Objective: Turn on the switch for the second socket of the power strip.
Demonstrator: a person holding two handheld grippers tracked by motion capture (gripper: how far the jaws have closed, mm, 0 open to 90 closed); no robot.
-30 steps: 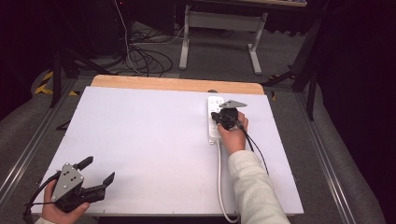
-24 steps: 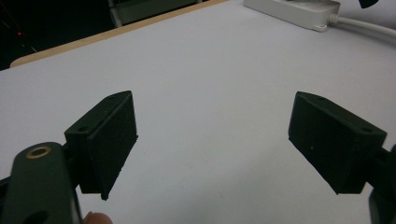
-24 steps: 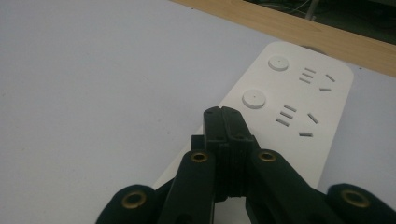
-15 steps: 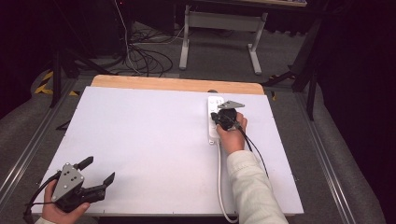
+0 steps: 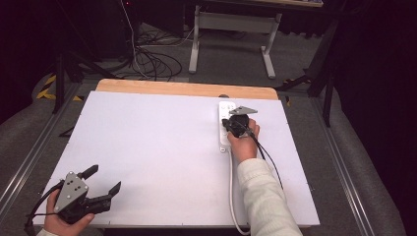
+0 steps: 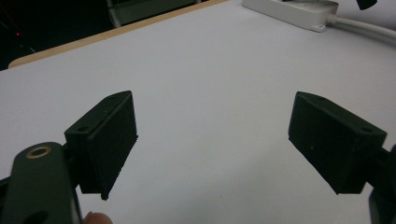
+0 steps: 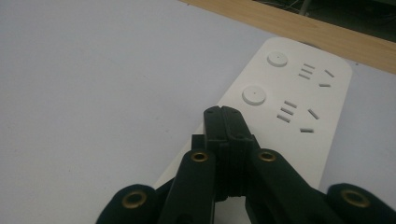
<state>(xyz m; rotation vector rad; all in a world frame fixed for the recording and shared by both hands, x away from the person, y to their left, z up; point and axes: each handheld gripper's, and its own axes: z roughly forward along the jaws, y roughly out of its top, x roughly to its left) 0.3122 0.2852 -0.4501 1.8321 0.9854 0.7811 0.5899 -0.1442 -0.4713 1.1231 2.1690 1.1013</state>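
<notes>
At the near left corner of the white table top (image 5: 147,147), the left gripper (image 5: 102,181) rests in the person's left hand (image 5: 61,221) with its jaws spread wide. In the left gripper view the two black pads (image 6: 112,140) stand well apart with only bare table between them; they hold nothing and touch nothing.

Farther off, toward the far right of the table, the right gripper (image 5: 230,123) sits in the person's right hand (image 5: 242,145), which comes in from a cream sleeve (image 5: 263,196). In the right gripper view its jaws are pressed together, pad against pad, with nothing between them. Their tips lie over the white power strip (image 7: 299,107), close in front of the nearer of its two round buttons (image 7: 254,95); whether the tips touch the strip's surface cannot be told.

The power strip lies lengthwise near the table's far edge, its white cord (image 5: 231,191) running back toward the near edge. Beside each button sits a group of socket slots (image 7: 295,115). No brand, label or writing can be read on the strip or the grippers.

Beyond the strip runs the table's wooden edge (image 5: 187,88).
</notes>
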